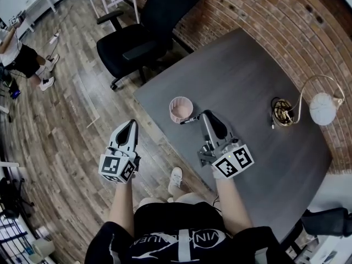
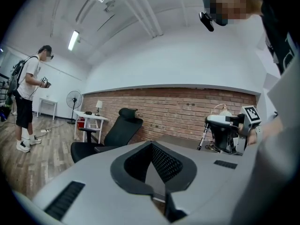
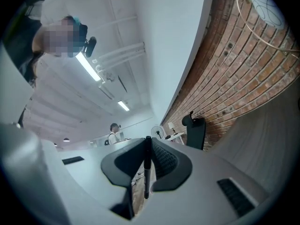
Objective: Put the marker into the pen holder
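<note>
Marker (image 1: 190, 120) first: it lies roughly level across the tips of the right hand-held gripper (image 1: 204, 115), just on the wearer's side of the pen holder (image 1: 181, 109) and outside it.

From the biggest thing down, each placed against the pen holder:

The wooden floor (image 1: 66, 120) fills the scene to the pen holder's left and beyond it. The brick wall (image 1: 258, 10) runs behind it and to its right. The dark grey worktop (image 1: 247, 81) carries the pen holder close to its left edge. A black office chair (image 1: 146, 32) stands on the floor beyond the pen holder, well apart from it. A second person (image 1: 22, 54) stands far off to its left. A lamp (image 1: 323, 108) with a white globe shade on a thin gold hoop stands well to the right of the pen holder on the same worktop.

The left hand-held gripper (image 1: 131, 123) hovers to the left of the pen holder, off the worktop and over the floor. In the left gripper view its jaws are pressed together at the tips (image 2: 151, 145) with nothing between them.

The right hand-held gripper points at the pen holder from the near side. In the right gripper view (image 3: 147, 139) its jaws pinch the marker (image 3: 146, 172), a thin dark stick that runs across the pads.

The pen holder is a small pink cup that stands upright with its mouth open. One end of the marker reaches close to its base; whether they touch I cannot tell.
</note>
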### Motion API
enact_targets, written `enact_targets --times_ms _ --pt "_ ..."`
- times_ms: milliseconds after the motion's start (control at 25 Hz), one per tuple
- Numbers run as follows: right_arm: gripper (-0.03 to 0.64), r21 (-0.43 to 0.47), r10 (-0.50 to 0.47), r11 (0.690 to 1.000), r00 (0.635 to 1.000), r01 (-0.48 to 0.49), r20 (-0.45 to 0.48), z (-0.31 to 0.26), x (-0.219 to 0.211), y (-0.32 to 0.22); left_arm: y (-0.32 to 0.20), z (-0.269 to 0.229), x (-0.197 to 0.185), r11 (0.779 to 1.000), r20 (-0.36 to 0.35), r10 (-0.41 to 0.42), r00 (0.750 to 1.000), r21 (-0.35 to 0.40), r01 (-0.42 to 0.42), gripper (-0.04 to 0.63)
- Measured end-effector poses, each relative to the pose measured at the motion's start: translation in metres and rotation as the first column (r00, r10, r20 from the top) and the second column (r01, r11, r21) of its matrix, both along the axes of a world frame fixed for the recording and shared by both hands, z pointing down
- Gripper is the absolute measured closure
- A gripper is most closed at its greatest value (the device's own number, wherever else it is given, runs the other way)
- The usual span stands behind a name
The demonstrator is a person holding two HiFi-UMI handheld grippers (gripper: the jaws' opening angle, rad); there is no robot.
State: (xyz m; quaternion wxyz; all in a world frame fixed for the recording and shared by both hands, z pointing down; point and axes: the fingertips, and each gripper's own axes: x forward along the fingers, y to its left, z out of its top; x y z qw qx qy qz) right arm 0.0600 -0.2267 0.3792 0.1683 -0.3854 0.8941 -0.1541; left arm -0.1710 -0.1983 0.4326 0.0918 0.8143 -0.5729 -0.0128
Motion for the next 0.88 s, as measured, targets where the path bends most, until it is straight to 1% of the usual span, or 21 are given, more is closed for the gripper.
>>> enact_targets --times_ms 160,280,520,880 --pt "0.564 0.002 0.002 1.000 1.000 -0.002 0.007 -0.002 0.000 -0.018 -0.013 -0.002 -0.001 1.000 0.000 0.005 1.000 0.009 -0.005 0.581" --pt "0.565 -0.011 0.011 1.000 1.000 -0.011 0.007 0.003 -0.002 -0.028 -0.019 0.003 -0.004 1.000 -0.004 0.005 1.000 0.001 -0.005 0.581" --pt "0.563 -0.029 0.045 0.998 0.997 -0.047 -0.056 0.020 -0.008 -0.045 -0.036 0.015 -0.008 0.999 -0.013 0.034 0.999 -0.029 -0.034 0.581" --pt "0.564 -0.062 0.101 0.992 0.987 -0.109 -0.125 0.044 -0.013 -0.062 -0.073 0.014 -0.011 0.994 -0.016 0.103 0.995 -0.020 -0.103 0.581"
